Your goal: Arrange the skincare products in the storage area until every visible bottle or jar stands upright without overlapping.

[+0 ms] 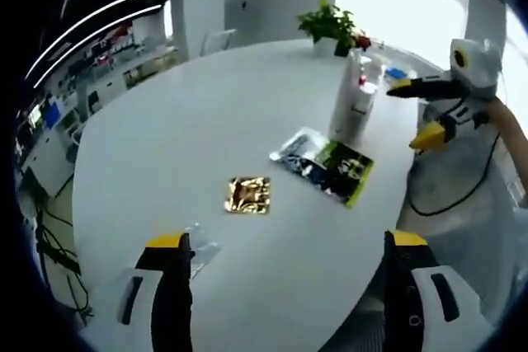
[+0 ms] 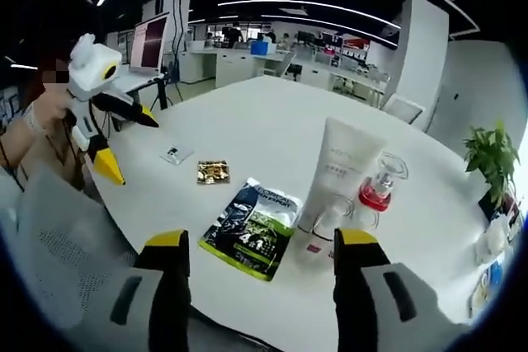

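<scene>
Just ahead of the right gripper (image 2: 260, 286), whose jaws stand apart and empty, a tall white tube (image 2: 340, 177) stands upright with a clear red-filled bottle (image 2: 379, 187) close beside it. Judging by that crowding, a careless reach could topple both. The flat green sachet (image 2: 252, 227) reads "4 in 1"; the tube's print is unreadable. The left gripper (image 1: 289, 286), also wide and empty, hangs back near a gold packet (image 1: 248, 194)

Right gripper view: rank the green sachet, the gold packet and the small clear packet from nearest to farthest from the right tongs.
1. Green sachet, flat between the right tongs.
2. Gold packet, beyond it, leftward.
3. Small clear packet, farthest left.
</scene>
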`<control>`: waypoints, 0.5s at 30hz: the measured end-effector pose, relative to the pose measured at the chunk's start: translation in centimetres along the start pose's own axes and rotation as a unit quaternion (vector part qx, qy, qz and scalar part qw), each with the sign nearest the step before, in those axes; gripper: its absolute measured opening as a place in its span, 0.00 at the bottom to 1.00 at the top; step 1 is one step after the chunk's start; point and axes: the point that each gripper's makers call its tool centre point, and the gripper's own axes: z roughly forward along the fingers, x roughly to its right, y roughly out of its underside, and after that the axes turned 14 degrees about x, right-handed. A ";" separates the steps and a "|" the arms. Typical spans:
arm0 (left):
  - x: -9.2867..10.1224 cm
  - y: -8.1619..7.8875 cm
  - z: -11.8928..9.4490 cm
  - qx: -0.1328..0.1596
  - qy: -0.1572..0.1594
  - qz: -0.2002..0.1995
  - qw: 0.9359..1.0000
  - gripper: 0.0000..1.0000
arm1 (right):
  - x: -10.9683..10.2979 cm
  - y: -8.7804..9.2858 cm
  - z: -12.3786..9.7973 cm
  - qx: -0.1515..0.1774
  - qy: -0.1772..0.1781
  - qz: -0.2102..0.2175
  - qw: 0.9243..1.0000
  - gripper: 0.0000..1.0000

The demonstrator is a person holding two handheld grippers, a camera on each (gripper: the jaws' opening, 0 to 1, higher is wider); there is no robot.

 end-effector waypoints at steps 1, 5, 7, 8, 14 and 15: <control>0.0 0.0 0.1 -0.002 0.001 0.001 1.000 0.95 | 0.0 0.1 0.0 -0.001 0.000 0.002 1.000 0.70; -0.3 0.0 0.6 -0.004 0.006 0.001 1.000 0.94 | 0.0 0.3 0.0 0.002 0.002 0.016 1.000 0.67; -0.5 0.1 0.9 -0.008 0.007 0.003 1.000 0.92 | -0.3 0.6 0.0 -0.004 -0.008 0.026 1.000 0.63; -0.5 0.2 1.0 -0.011 0.008 0.003 1.000 0.92 | -0.4 0.7 0.0 -0.005 -0.012 0.030 0.999 0.57; -0.7 0.6 1.7 -0.026 0.019 0.008 0.999 0.89 | -1.0 0.7 0.7 0.017 -0.029 0.064 0.997 0.48; -0.9 0.6 1.9 -0.028 0.018 0.010 0.999 0.89 | -1.2 0.7 0.8 0.019 -0.033 0.067 0.997 0.46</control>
